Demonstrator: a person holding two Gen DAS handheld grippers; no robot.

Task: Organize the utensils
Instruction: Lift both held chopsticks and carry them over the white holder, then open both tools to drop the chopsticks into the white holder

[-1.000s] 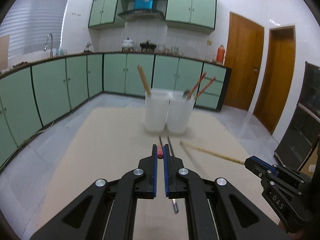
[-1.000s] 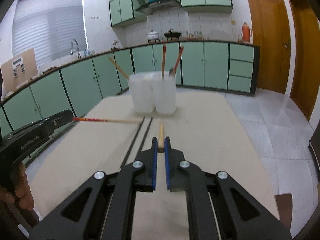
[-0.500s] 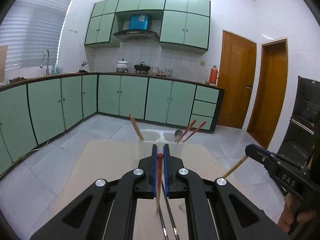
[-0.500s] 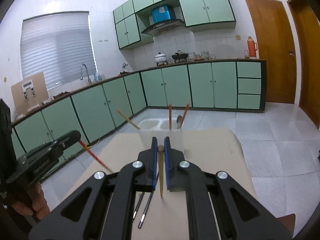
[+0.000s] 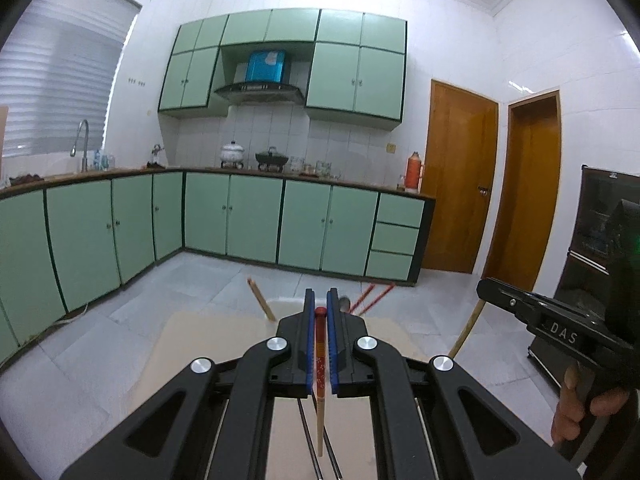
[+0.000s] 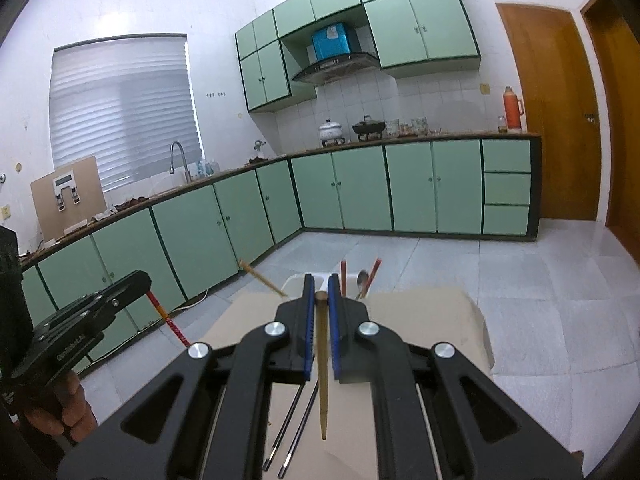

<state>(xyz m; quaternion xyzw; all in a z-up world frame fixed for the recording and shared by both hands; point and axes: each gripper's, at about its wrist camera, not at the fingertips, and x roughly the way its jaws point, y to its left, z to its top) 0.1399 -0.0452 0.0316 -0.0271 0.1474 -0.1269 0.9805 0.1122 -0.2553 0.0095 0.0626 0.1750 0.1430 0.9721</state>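
My left jaws (image 5: 319, 312) are clamped on a red-topped chopstick (image 5: 320, 364) that hangs down from the pads; my right jaws (image 6: 319, 298) are clamped on a plain wooden chopstick (image 6: 322, 364) the same way. I judge this the carrying step: both sticks are lifted off the desk (image 6: 432, 312), and each must next be tipped into the white cups (image 6: 352, 280) at twelve o'clock. Only the right view shows the spoon (image 6: 363, 278) in the cup clearly, and the two dark chopsticks (image 6: 294, 432) on the desk at six o'clock.
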